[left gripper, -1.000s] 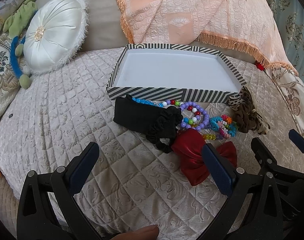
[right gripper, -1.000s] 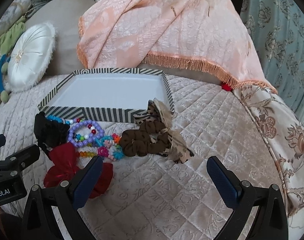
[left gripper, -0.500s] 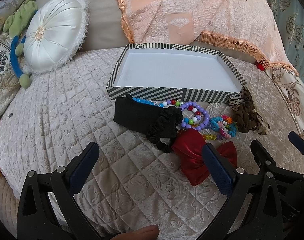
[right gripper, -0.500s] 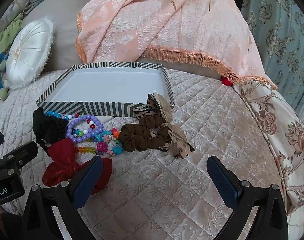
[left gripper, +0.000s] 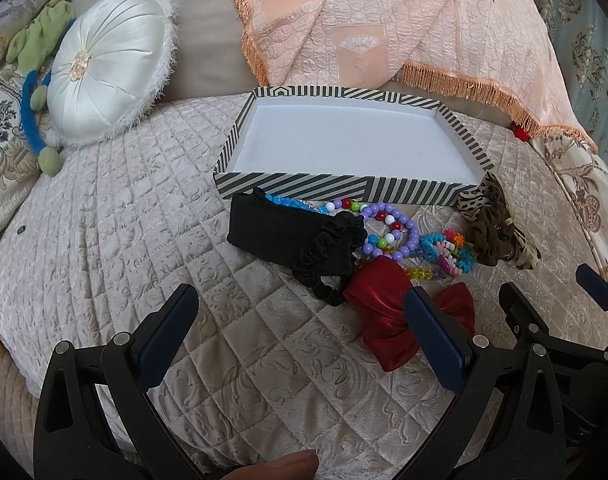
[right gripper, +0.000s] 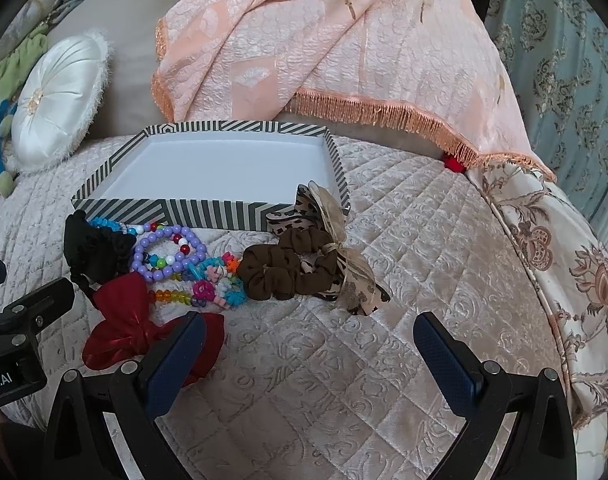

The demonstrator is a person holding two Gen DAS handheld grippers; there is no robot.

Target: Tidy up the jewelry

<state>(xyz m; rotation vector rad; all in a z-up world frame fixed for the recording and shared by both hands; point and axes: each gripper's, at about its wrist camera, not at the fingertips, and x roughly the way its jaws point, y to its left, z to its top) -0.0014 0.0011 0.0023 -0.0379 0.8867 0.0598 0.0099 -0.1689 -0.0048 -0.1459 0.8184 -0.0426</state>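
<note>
Leftmost, a round white cushion [left gripper: 108, 66] leans at the back of the quilted bed [left gripper: 116, 216], with a green and blue soft toy [left gripper: 36, 44] beside it. Nearer the camera, the left claw [left gripper: 300, 338] hovers over the quilt with its blue-padded fingers spread wide and nothing between them (a fingertip shows at the bottom edge of its view). Next comes the striped tray [left gripper: 327, 188], its white inside bare, and along its front wall lies the jewelry in a row: a black scrunchie [left gripper: 327, 256] on a black cloth, a purple bead bracelet [right gripper: 164, 252], a red bow [right gripper: 132, 328] in front of it, a cluster of colourful bead pieces [right gripper: 220, 284], then a brown scrunchie [right gripper: 284, 268] touching a leopard-print bow [right gripper: 343, 256] by the tray's right corner. The right claw [right gripper: 309, 354] is likewise wide open and holding nothing, its left finger over the red bow's edge. Behind, a peach fringed throw [right gripper: 343, 48] drapes down.
</note>
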